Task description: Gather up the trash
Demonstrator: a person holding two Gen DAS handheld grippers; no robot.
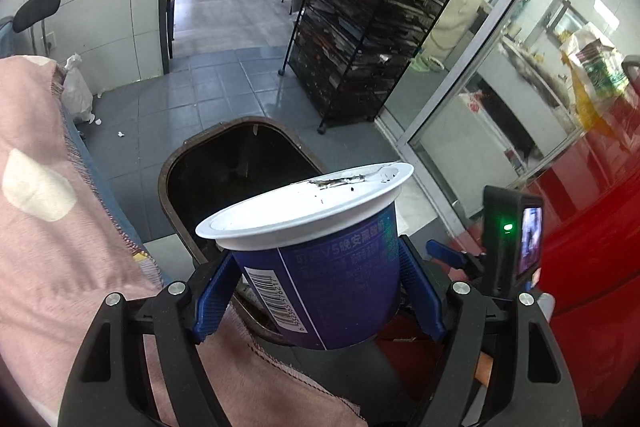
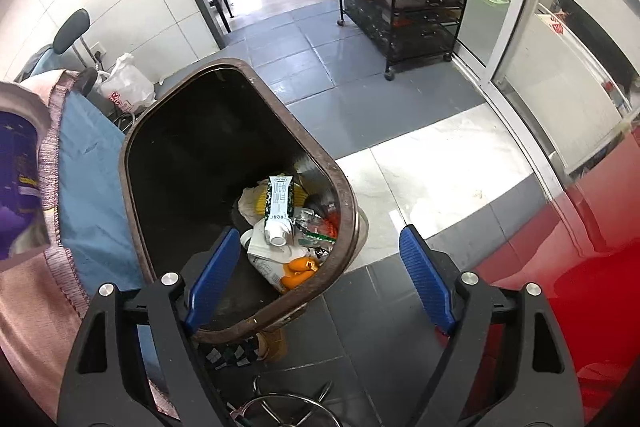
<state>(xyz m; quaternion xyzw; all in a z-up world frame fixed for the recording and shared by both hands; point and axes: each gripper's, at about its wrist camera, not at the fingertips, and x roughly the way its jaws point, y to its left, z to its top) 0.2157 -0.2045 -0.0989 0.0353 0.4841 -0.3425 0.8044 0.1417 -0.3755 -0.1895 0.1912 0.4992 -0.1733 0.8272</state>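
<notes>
My left gripper (image 1: pixel 320 287) is shut on a blue yogurt cup (image 1: pixel 324 267) with a white rim and a barcode, held upright near the edge of the brown trash bin (image 1: pixel 176 163). The cup also shows at the far left of the right wrist view (image 2: pixel 16 187). My right gripper (image 2: pixel 320 275) is open and empty, above the near rim of the bin (image 2: pixel 348 195). Inside the bin lie a white carton (image 2: pixel 278 211), wrappers and orange peel (image 2: pixel 300 269).
A table with a pink cloth (image 1: pixel 48 187) over blue fabric (image 2: pixel 92 187) stands left of the bin. A black wire rack (image 1: pixel 360 39) stands on the tiled floor beyond. A white plastic bag (image 2: pixel 128 87) sits by the wall. A red surface (image 2: pixel 580 287) is at right.
</notes>
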